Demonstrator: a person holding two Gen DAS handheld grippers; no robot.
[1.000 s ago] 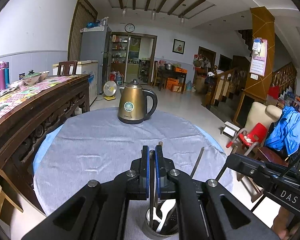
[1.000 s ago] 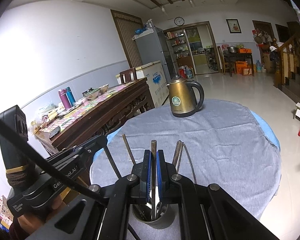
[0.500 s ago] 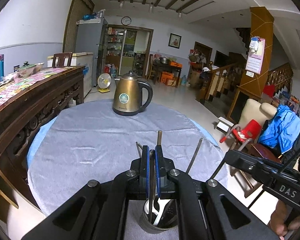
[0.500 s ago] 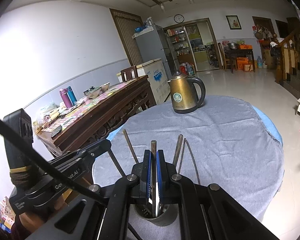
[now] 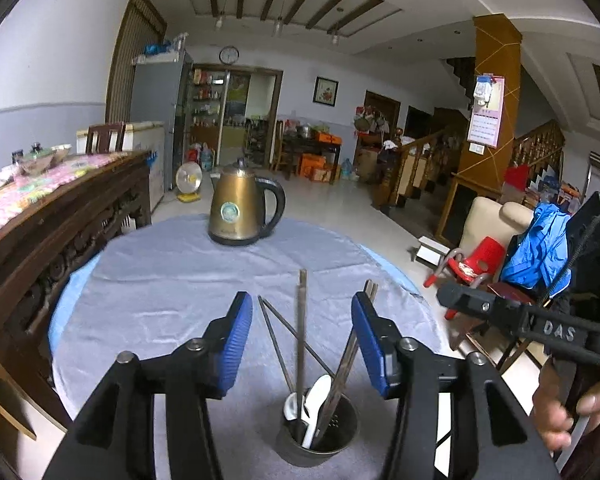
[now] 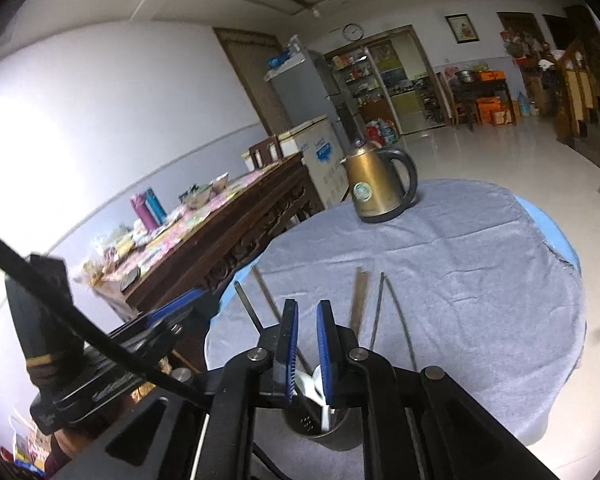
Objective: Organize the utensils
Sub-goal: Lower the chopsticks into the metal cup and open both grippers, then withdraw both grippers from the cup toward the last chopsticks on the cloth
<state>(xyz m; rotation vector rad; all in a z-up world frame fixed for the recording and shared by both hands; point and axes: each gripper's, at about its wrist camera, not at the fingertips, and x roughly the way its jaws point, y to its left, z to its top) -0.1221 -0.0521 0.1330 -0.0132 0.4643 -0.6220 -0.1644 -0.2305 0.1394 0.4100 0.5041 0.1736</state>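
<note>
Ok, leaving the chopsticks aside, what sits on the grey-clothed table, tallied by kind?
Gold electric kettle: 1
Round metal utensil cup: 1
White spoons standing in that cup: 2
Total: 4

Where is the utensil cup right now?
In the left wrist view the cup stands low and right of centre on the grey cloth, below the open left gripper, nearer than the kettle.

Black tool (image 5: 302, 340), blue ribbed pads (seemingly rubber).
</note>
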